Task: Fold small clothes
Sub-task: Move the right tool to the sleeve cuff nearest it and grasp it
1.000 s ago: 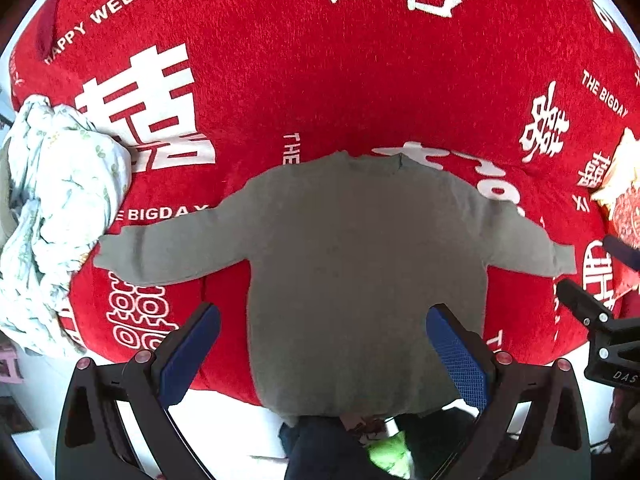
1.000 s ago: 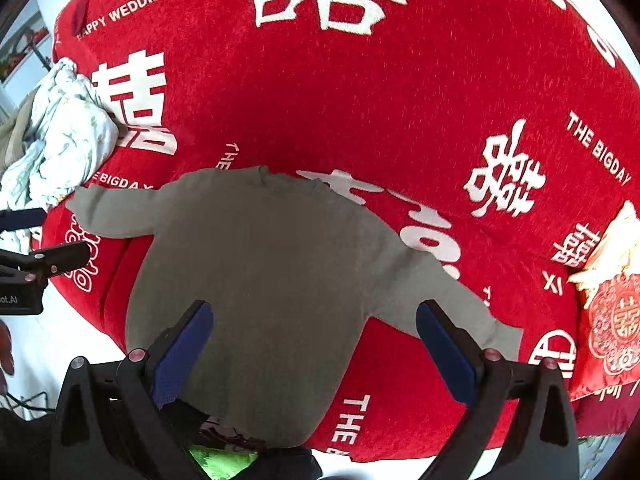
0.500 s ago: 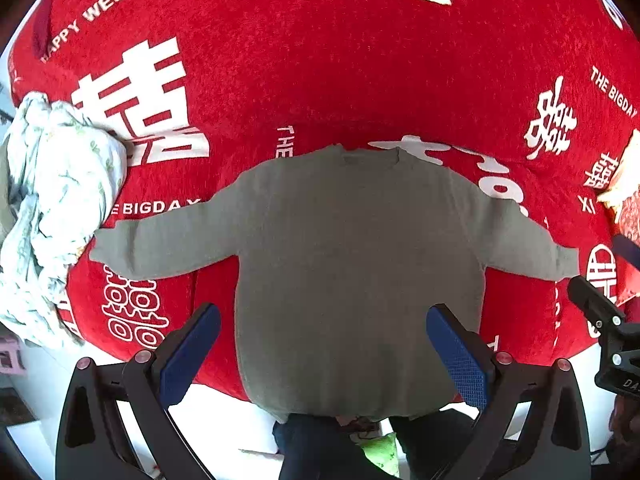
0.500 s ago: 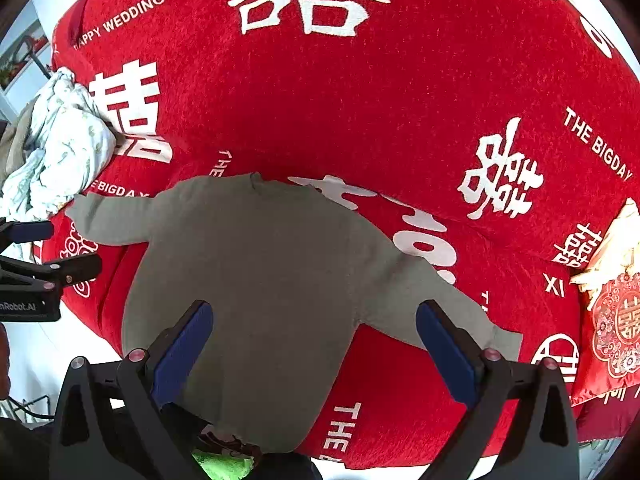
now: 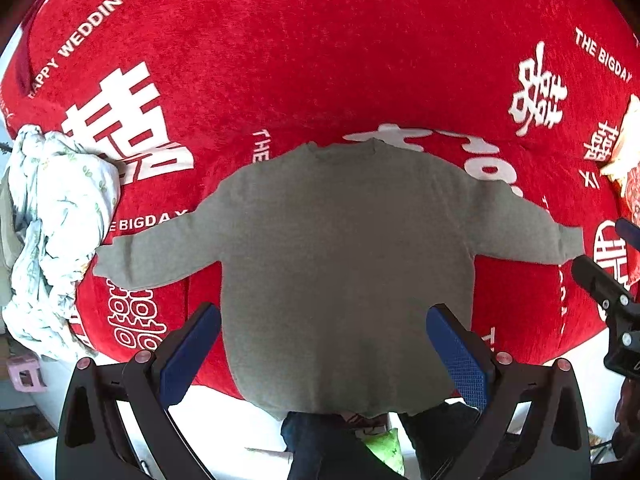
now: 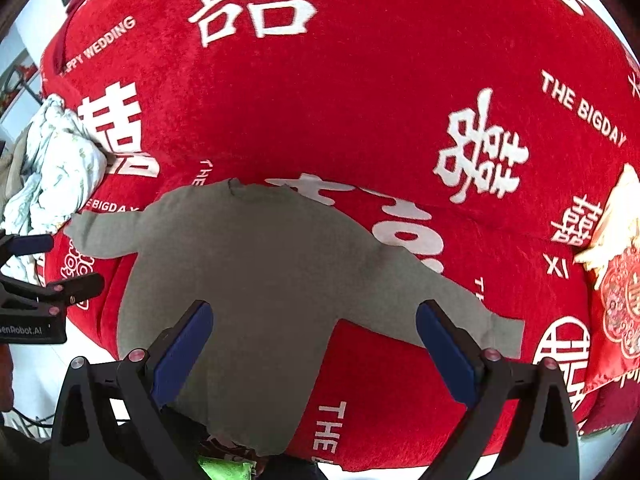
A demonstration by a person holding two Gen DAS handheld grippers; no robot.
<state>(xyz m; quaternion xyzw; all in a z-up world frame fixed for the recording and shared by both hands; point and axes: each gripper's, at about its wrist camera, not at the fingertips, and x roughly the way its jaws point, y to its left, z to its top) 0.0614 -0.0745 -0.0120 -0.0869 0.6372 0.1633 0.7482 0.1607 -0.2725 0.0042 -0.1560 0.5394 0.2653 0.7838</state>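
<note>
Left wrist: both grippers' fingers spread wide, empty, above sweater.

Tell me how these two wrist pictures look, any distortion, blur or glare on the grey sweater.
Left wrist view: heavy fisheye bulge, dark corners, grey sweater sharp, evenly lit, no glare. Right wrist view: same bowing of the red blanket, white lettering crisp, soft daylight, only faint shadows.

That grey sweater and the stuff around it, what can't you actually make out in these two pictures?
- Grey sweater: its hem hangs over the bed's near edge in both views, so the bottom is hidden.
- Pale floral bundle: crumpled at the left edge; garment type unclear.
- Cream and red item: cut off by the right edge.
- Left gripper and right gripper: open, empty.
</note>
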